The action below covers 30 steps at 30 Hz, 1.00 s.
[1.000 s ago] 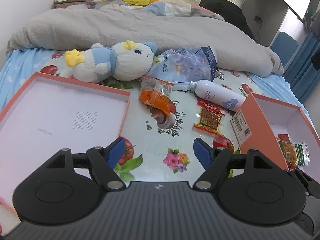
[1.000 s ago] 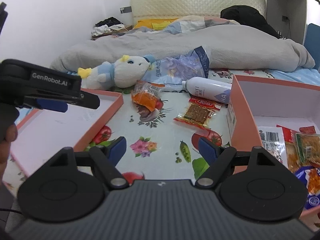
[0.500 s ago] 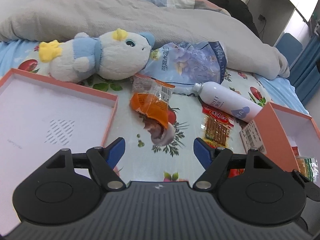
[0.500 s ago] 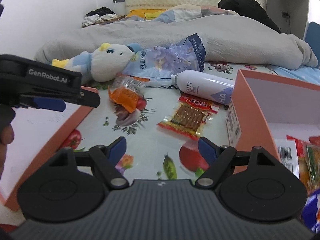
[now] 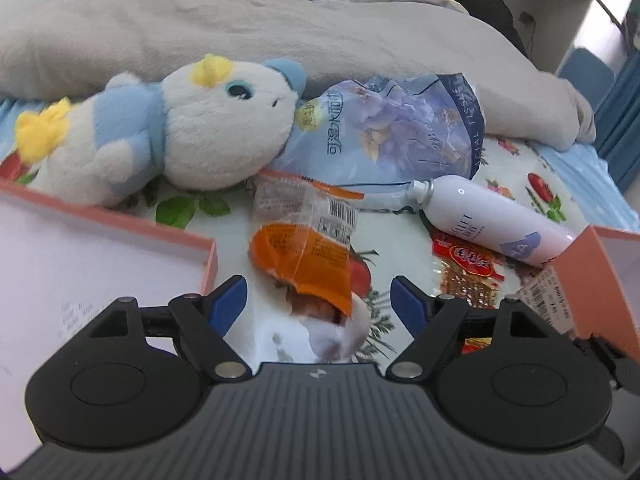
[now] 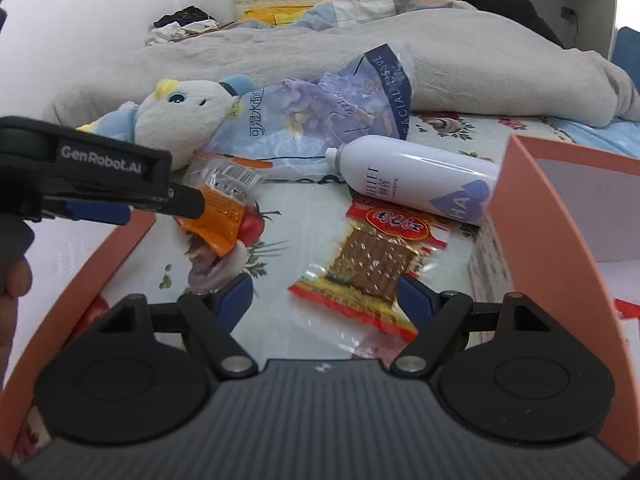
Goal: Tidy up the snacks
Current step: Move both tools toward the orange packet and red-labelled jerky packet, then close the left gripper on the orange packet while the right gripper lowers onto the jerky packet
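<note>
**Now both grippers hang spread over loose snacks**

Right between your left gripper (image 5: 319, 300)'s blue fingertips lies the orange snack packet (image 5: 306, 240), flat on the flowered sheet (image 5: 396, 216); the jaws stand wide apart and nothing is clamped. Your right gripper (image 6: 326, 294) is likewise released, its tips straddling the near end of the red wafer packet (image 6: 372, 264), which lies beside the orange wall of the right box (image 6: 536, 240). You can see more packets (image 6: 624, 308) inside that box at its near edge. Left of the orange snack packet sits the shallow lid (image 5: 100, 248), white inside. Behind both snacks, a white bottle (image 5: 492, 220) lies on its side, touching the right box's corner, with a blue tissue pack (image 5: 396, 136) and a plush toy (image 5: 168, 136) against the grey duvet (image 5: 280, 32).
</note>
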Motion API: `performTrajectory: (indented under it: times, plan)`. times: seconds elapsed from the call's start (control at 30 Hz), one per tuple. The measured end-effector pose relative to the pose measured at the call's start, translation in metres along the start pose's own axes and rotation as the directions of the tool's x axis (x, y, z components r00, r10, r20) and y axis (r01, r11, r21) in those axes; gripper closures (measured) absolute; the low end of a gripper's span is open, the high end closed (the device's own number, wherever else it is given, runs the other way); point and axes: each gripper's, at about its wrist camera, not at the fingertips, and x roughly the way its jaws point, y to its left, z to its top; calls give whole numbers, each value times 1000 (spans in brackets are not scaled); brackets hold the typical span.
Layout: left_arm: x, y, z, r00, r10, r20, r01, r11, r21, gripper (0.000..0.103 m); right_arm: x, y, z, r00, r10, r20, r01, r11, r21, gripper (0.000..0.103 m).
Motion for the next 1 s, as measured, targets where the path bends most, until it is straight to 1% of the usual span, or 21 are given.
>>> performTrajectory:
  times: [0.07,0.13,0.27,0.33,0.4,0.5,0.57,0.6,0.67,0.7,0.87,0.93,1.0]
  plan:
    - [8,-2,3,1000,5,7,-5,1000,24,15,9,-2,3,1000,-9,-3,9,1000,10,23]
    - [16,-3,6,1000,2,10,-2,999,38,15,18,-3,6,1000,-24,-5,24,1000,10,22]
    - [35,0,12,1000,15,0,-15,999,31,15,33,-6,11,998,-67,-14,67,998,0,22]
    - [42,0,14,1000,7,5,-7,999,52,15,40,-8,13,996,-84,-15,84,996,-9,20]
    - [49,0,15,1000,15,2,-15,997,74,15,47,-9,14,996,-88,-24,87,996,-14,13]
    - [56,2,17,1000,29,0,-29,996,80,15,55,-9,12,995,-95,-38,95,995,0,13]
    - [59,4,18,1000,29,-1,-28,996,81,14,62,-6,9,992,-115,-48,114,993,-29,12]
    - [61,5,18,999,34,-1,-34,996,82,13,63,-6,8,992,-118,-43,117,993,-27,9]
    - [64,6,18,999,42,-3,-42,996,81,13,65,-9,8,993,-112,-45,112,994,0,9]
    - [65,5,18,999,40,2,-40,996,84,10,65,-10,7,993,-107,-44,108,994,10,8]
    - [71,-2,16,999,48,14,-50,992,114,10,65,-11,2,996,-90,-22,91,996,21,7]
    - [75,-5,15,997,70,15,-71,990,125,10,64,-10,2,997,-79,-19,79,997,20,10]
    - [81,-6,16,997,80,12,-81,989,124,10,64,-7,2,998,-68,-13,68,998,8,19]
